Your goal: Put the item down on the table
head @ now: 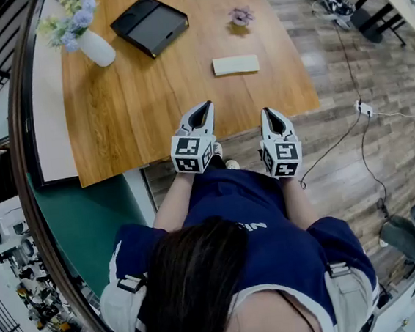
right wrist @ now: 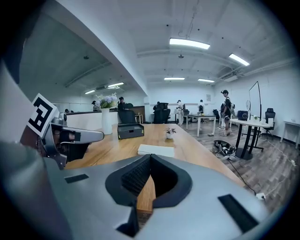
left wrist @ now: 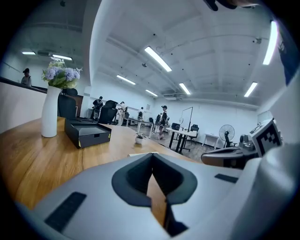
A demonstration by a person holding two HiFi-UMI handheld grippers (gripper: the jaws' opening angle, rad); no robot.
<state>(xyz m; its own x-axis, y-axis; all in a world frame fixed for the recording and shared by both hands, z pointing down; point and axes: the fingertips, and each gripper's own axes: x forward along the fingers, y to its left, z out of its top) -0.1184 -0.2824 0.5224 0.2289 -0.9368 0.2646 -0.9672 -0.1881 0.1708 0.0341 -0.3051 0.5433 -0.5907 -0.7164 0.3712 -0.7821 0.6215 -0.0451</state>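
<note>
A flat white block lies on the wooden table, ahead of both grippers and apart from them; the right gripper view shows the same white block lying flat. My left gripper hovers over the table's near edge, jaws closed together with nothing between them. My right gripper hangs beside it at the same edge, also shut and empty. In the left gripper view my left gripper shows its tips meeting, with bare wood beyond. The right gripper looks the same in its own view.
A black tray-like box sits at the table's far side, with a white vase of flowers to its left and a small potted plant to its right. Cables run over the floor on the right.
</note>
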